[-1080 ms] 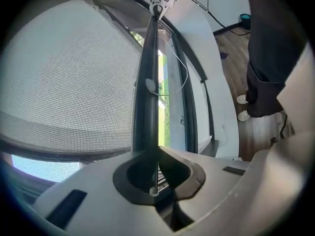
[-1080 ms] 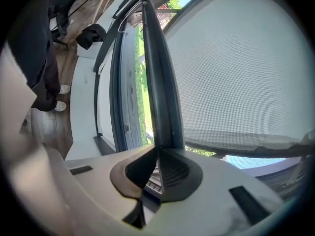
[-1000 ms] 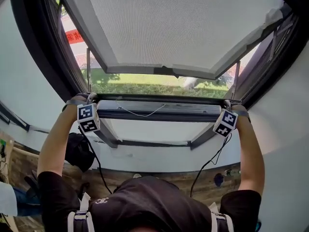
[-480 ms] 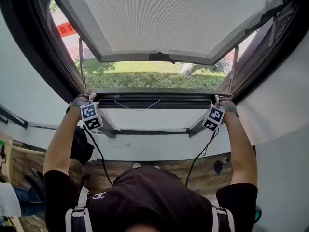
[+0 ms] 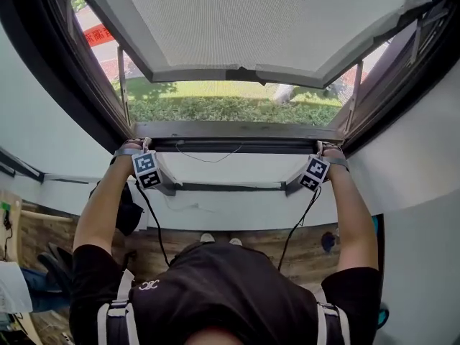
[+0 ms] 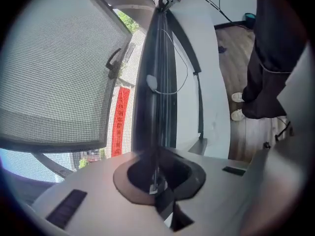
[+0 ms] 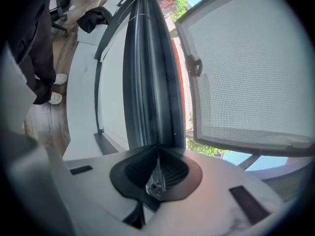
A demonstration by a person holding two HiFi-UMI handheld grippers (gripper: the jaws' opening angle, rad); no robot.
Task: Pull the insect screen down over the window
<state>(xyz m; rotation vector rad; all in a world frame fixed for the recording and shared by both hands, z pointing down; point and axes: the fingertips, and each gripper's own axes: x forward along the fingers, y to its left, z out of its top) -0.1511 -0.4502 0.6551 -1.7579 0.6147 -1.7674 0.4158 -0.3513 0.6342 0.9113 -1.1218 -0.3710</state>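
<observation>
Running level across the window opening, below the swung-out sash (image 5: 237,27), the insect screen's dark pull bar (image 5: 230,145) looks stiff and fairly light, likely to jam if pulled unevenly. Its ends suit best: the left hand-held gripper (image 6: 155,178) and right hand-held gripper (image 7: 157,176) each pinch its thin lip, jaws narrow.

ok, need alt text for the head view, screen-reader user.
From above, a person in a black top reaches up with both arms, the left gripper and right gripper each clamped on an end of a dark grey horizontal screen bar. Beyond it, a grey-framed mesh window panel stands swung outward over green grass.
</observation>
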